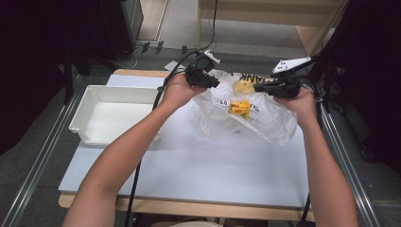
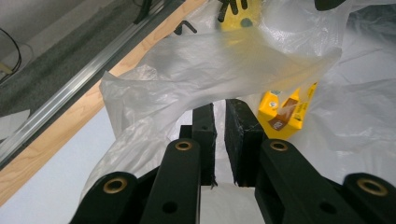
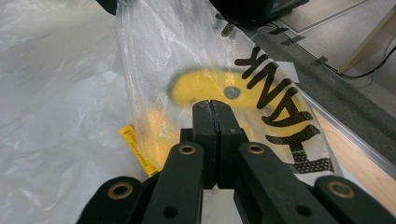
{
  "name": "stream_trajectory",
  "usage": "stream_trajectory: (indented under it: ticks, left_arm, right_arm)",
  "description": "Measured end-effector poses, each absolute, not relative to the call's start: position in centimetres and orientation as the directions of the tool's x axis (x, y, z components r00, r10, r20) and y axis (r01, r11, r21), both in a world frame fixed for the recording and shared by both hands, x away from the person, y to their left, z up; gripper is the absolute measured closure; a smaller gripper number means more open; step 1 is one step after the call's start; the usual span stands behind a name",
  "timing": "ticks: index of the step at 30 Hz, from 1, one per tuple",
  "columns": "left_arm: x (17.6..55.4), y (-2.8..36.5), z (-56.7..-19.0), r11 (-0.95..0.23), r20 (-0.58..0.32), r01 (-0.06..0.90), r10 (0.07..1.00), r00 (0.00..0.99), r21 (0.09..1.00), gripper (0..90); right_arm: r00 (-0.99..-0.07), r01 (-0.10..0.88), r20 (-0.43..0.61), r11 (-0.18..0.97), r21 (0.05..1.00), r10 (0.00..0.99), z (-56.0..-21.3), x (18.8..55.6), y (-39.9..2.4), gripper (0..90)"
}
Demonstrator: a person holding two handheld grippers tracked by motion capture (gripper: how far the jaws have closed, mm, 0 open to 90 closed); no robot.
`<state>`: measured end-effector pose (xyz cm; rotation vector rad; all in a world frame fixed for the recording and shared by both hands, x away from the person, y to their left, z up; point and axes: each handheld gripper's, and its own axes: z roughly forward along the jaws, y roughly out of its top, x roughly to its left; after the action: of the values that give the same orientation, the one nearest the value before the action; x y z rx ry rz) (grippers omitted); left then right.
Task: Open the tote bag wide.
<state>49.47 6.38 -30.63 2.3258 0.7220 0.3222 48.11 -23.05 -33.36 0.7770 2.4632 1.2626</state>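
A clear plastic bag [image 1: 272, 124] with black lettering and a yellow print [image 1: 245, 86] stands raised over the back of the pale blue table [image 1: 189, 163]. Inside it lies a yellow carton [image 1: 239, 108], whose corner [image 2: 280, 114] lies just past my left jaws. My left gripper [image 1: 213, 81] is shut on the bag's left rim; thin film [image 2: 210, 65] drapes over the nearly closed tips [image 2: 220, 106]. At the bag's right rim my right gripper [image 1: 259, 88] is pinched tight on the printed film [image 3: 154, 51], jaws [image 3: 211, 105] pressed together. The two grippers hold the mouth apart.
A white empty tray [image 1: 90, 101] sits at the table's left. Metal rails [image 1: 42, 156] run along both sides of the table, and cables lie on the floor behind. The table's wooden edge [image 2: 70, 121] shows beside the bag.
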Motion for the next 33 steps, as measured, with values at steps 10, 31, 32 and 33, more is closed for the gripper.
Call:
stream_trajectory:
  ticks: [10,31,32,33]
  left_arm:
    - [50.0,6.2,-33.1,-0.62,0.028,0.432,0.592,0.806,0.655,83.3]
    - [50.6,5.8,-37.3,-0.575,0.013,0.469,0.641,0.767,0.671,83.1]
    - [50.7,5.8,-37.5,-0.574,0.012,0.474,0.645,0.764,0.668,83.0]
    - [50.8,5.8,-38.0,-0.57,0.011,0.477,0.65,0.76,0.669,82.9]
  right_arm:
    - [-0.787,0.363,-0.003,0.466,0.807,0.617,-35.7,49.0,-23.5,90.0]
    - [-0.688,0.402,0.014,0.365,0.839,0.726,-39.9,50.6,-21.7,90.0]
    - [-0.661,0.414,0.028,0.333,0.847,0.749,-40.7,50.6,-21.8,90.0]
    - [-0.655,0.425,0.041,0.324,0.845,0.754,-41.1,50.6,-21.8,90.0]
